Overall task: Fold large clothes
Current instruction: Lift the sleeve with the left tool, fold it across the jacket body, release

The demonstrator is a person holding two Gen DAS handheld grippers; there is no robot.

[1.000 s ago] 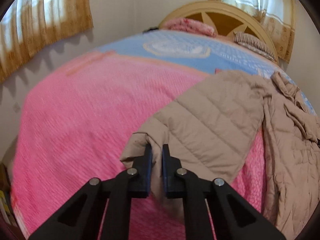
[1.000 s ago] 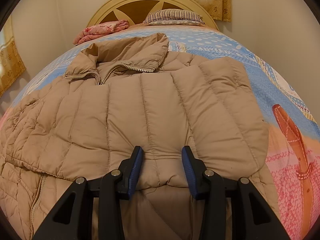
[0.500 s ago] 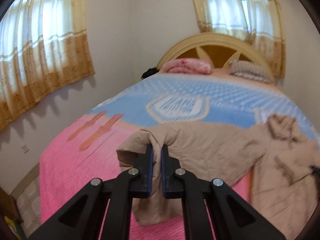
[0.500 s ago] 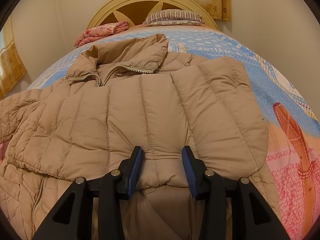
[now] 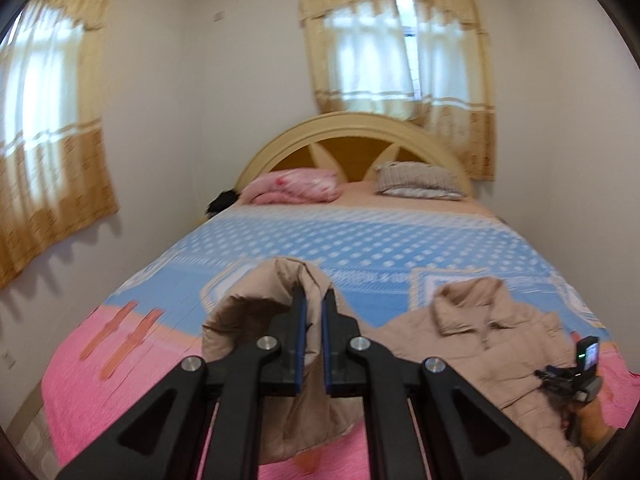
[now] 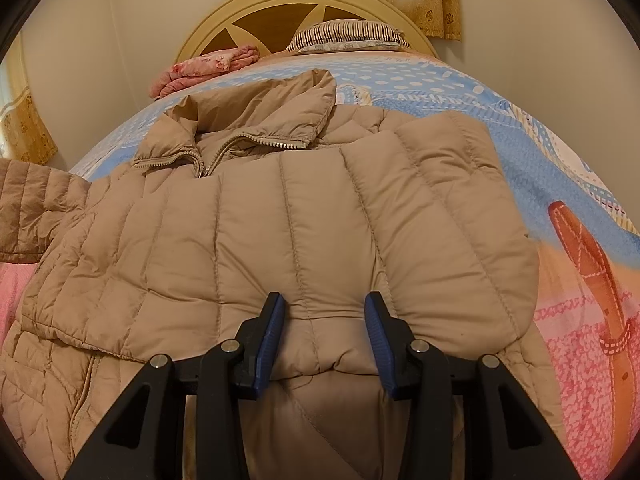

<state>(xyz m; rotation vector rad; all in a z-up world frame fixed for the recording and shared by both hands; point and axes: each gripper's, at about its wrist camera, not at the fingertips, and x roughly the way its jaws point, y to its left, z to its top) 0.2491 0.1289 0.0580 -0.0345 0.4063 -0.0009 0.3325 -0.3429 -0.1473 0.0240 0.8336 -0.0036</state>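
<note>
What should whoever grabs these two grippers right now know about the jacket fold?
Left gripper: shut on the jacket's sleeve, lifted clear of the bed, cuff end hanging down.
Right gripper: open, jaws either side of a quilted panel on the tan puffer jacket; it grips nothing.
Jacket: front up, collar toward the headboard, zipper partly open at the neck. The other sleeve already lies folded across the chest.
Left to do, probably: carry the held sleeve over the body, release it, then fold the hem up toward the collar.
</note>
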